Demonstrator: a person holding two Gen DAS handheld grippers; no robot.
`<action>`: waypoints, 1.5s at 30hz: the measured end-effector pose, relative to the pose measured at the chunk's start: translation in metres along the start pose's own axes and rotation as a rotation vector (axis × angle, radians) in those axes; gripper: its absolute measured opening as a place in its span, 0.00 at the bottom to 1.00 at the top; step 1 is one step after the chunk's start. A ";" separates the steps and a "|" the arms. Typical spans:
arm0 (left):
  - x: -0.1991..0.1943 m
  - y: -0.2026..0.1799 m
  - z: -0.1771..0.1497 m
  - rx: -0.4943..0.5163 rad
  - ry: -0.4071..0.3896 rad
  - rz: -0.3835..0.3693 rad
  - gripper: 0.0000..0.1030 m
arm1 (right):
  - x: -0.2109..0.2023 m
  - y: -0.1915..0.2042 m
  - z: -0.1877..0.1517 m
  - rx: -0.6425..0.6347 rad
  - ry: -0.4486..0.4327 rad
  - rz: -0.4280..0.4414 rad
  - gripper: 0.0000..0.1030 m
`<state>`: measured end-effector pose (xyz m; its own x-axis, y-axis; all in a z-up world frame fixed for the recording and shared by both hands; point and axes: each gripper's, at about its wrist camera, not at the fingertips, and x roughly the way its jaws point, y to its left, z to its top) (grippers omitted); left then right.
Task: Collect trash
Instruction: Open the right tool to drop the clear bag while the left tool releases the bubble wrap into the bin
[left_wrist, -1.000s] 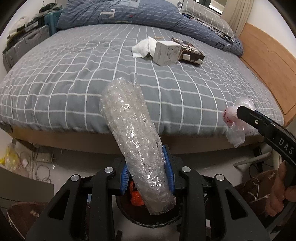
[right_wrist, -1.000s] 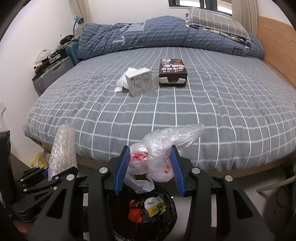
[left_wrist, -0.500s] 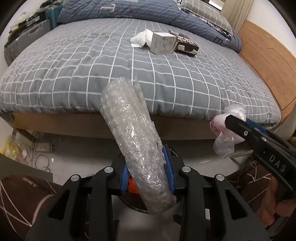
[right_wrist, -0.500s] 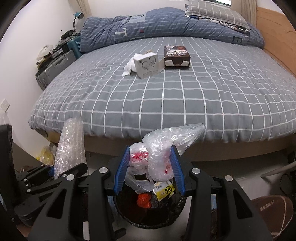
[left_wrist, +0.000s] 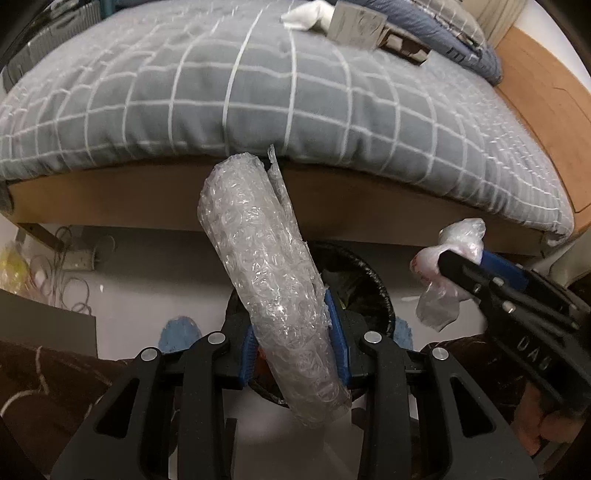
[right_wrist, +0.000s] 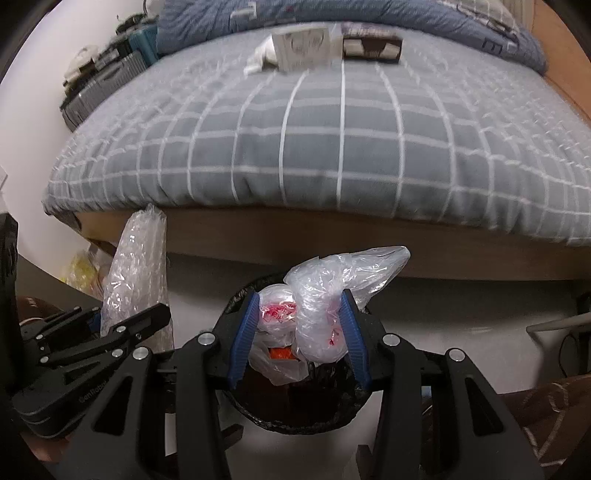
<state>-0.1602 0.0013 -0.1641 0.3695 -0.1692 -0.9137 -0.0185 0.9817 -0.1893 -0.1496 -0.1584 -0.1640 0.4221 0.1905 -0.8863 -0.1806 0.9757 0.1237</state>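
Observation:
My left gripper is shut on a roll of clear bubble wrap that sticks up and forward; it also shows in the right wrist view. My right gripper is shut on a crumpled clear plastic bag with red print; it also shows in the left wrist view. Both are held over a black-lined trash bin on the floor by the bed, seen partly in the left wrist view. The bin holds orange and dark waste.
The bed with a grey checked cover stands right ahead. On it lie a white box, a dark box and a white tissue. Suitcases stand at the left. Cables lie on the floor.
Both grippers have dropped lower and closer to the bed's edge, now right above the bin. Each keeps its hold on its trash.

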 end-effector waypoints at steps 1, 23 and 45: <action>0.003 0.000 0.001 0.002 0.002 0.003 0.32 | 0.005 0.000 0.000 -0.001 0.006 0.002 0.42; 0.049 0.026 0.001 0.006 0.093 0.059 0.32 | 0.077 0.006 -0.003 -0.036 0.150 -0.003 0.48; 0.056 -0.021 0.000 0.074 0.130 0.029 0.32 | 0.036 -0.049 -0.011 0.000 0.065 -0.072 0.89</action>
<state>-0.1391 -0.0288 -0.2112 0.2461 -0.1453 -0.9583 0.0427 0.9894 -0.1391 -0.1355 -0.2009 -0.2069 0.3755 0.1129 -0.9199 -0.1518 0.9866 0.0591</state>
